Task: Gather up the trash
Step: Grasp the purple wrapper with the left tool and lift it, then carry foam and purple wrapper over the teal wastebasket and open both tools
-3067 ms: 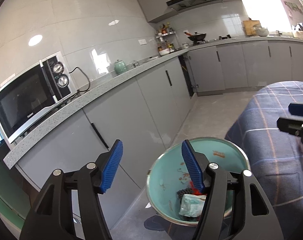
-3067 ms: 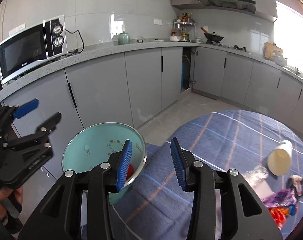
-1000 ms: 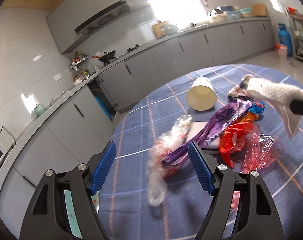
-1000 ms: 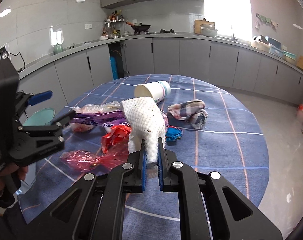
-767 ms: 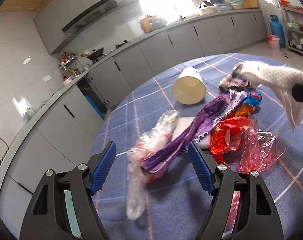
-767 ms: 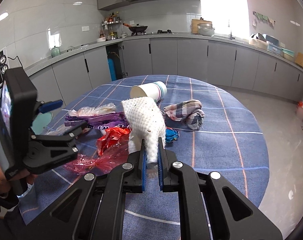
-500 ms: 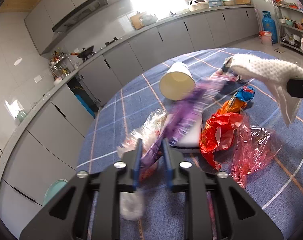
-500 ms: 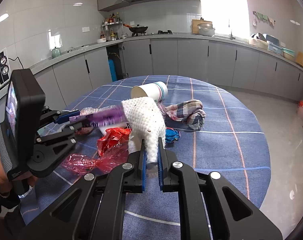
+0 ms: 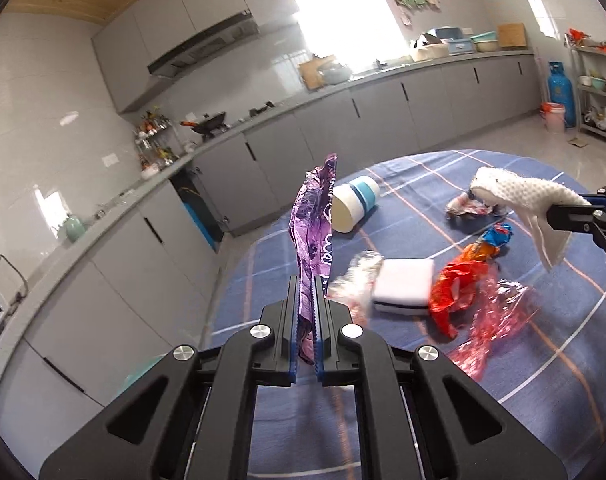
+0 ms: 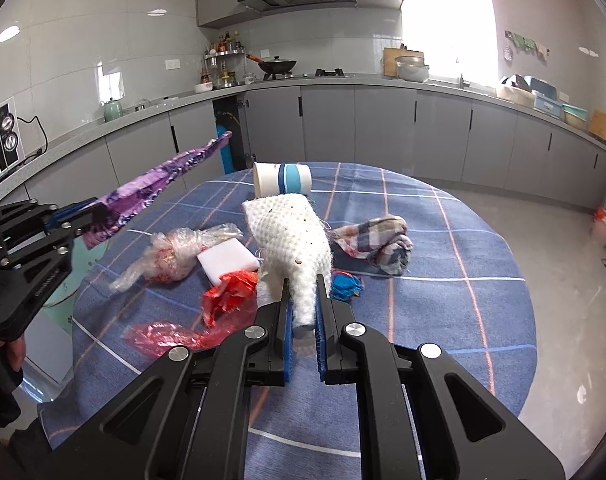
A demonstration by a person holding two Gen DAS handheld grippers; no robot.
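My left gripper [image 9: 307,300] is closing its jaws on a purple wrapper [image 9: 313,220], which stands up from the pads, lifted off the blue checked tablecloth [image 9: 543,380]. In the right wrist view the same wrapper [image 10: 159,178] sticks out of the left gripper [image 10: 89,204] at the table's left edge. My right gripper [image 10: 303,312] is shut on a white mesh cloth [image 10: 291,236] held above the trash. On the table lie a clear plastic bag [image 10: 175,254], a red wrapper [image 10: 227,296], pink cellophane [image 10: 167,334] and a paper cup [image 10: 281,178] on its side.
A white sponge block [image 10: 227,260], a small blue wrapper [image 10: 345,284] and a bunched checked cloth [image 10: 377,242] also lie on the table. A teal bin [image 9: 143,372] shows below the table's left edge. Grey cabinets [image 10: 383,128] run along the walls.
The left gripper has shut on the purple wrapper and lifted it off the pile, so it now stands upright. The right gripper with the white cloth has stayed still.
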